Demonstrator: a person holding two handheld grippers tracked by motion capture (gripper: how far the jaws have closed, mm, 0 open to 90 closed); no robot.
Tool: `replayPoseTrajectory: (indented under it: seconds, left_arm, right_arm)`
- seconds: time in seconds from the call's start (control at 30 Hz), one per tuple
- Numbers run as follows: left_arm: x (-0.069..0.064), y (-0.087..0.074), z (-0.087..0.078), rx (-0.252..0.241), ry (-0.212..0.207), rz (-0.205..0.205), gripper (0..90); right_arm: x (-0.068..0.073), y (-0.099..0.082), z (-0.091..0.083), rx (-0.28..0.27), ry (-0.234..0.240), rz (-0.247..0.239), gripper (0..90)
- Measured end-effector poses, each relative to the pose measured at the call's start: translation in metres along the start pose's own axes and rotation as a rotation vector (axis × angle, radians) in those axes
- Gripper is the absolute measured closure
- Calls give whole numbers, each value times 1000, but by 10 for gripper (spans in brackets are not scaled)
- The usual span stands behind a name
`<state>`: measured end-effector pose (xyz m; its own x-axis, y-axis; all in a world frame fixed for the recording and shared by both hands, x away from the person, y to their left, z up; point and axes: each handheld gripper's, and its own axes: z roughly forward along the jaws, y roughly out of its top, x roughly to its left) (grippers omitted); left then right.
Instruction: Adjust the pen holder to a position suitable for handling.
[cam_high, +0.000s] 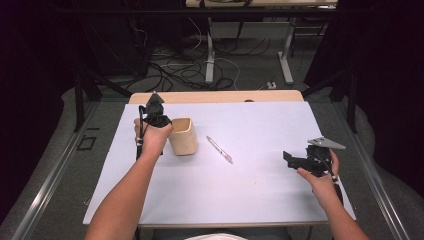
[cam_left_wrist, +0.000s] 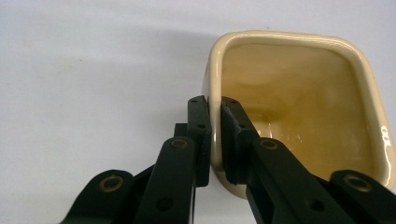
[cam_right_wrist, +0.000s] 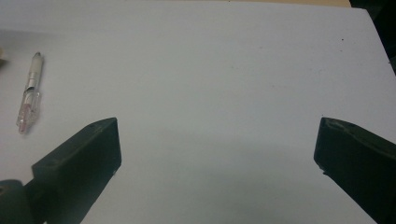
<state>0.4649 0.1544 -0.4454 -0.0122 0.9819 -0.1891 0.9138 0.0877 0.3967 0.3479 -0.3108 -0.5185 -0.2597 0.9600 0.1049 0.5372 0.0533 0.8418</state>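
A cream square cup (cam_high: 182, 136) stands upright on the white sheet, left of centre. My left gripper (cam_high: 156, 116) points down at the cup's left side. In the left gripper view my left gripper (cam_left_wrist: 215, 135) is shut on the cup (cam_left_wrist: 299, 93), one jaw outside its wall and one inside; the cup is hollow and holds nothing. A clear pen (cam_high: 219, 149) lies flat to the right of the cup. My right gripper (cam_high: 289, 158) hovers at the right of the sheet, held level and pointing left. Its jaws (cam_right_wrist: 215, 154) stand wide open over bare sheet, with the pen (cam_right_wrist: 30, 93) far to their left.
The white sheet (cam_high: 250, 190) covers most of a wooden table (cam_high: 215, 97), whose far edge shows beyond it. Dark floor with cables and table legs (cam_high: 210, 60) lies past the table. A metal rail (cam_high: 55, 175) runs along the left side.
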Motion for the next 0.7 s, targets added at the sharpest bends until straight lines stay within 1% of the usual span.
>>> replayPoseTrajectory:
  seconds: [0.07,0.13,0.2,0.23,0.27,0.43,0.47,0.53,0.57,0.6,0.63,0.7]
  left_arm:
    - [-1,-1,0,-1,4,2,834]
    - [-3,-3,-1,0,-1,4,830]
    - [-5,-6,-1,13,-22,12,819]
    - [-6,-8,-1,10,-20,18,817]
    - [-7,-9,-2,12,-19,27,816]
    - [-6,-13,-2,7,-27,34,812]
    - [-6,-14,-2,3,-38,24,812]
    - [-5,-16,-2,6,-48,24,808]
    - [-3,-18,-2,9,-65,19,804]
    - [-3,-18,-2,9,-65,19,800]
    - [-2,-19,-2,11,-76,18,798]
    - [1,-22,-1,6,-101,17,792]
  right_arm:
    - [0,0,0,0,0,1,3]
    - [0,0,0,0,-1,1,3]
    - [0,0,1,2,-1,1,3]
    - [0,0,1,0,-6,1,3]
    - [0,0,1,2,-2,-10,3]
    - [1,0,0,3,-4,-11,3]
    - [1,0,0,3,-4,-11,3]
    - [2,0,0,2,-3,-11,3]
    - [2,0,1,4,-2,-5,3]
    - [2,0,1,4,-2,-5,3]
    - [2,0,1,6,-2,-15,3]
    - [3,0,1,4,0,-7,3]
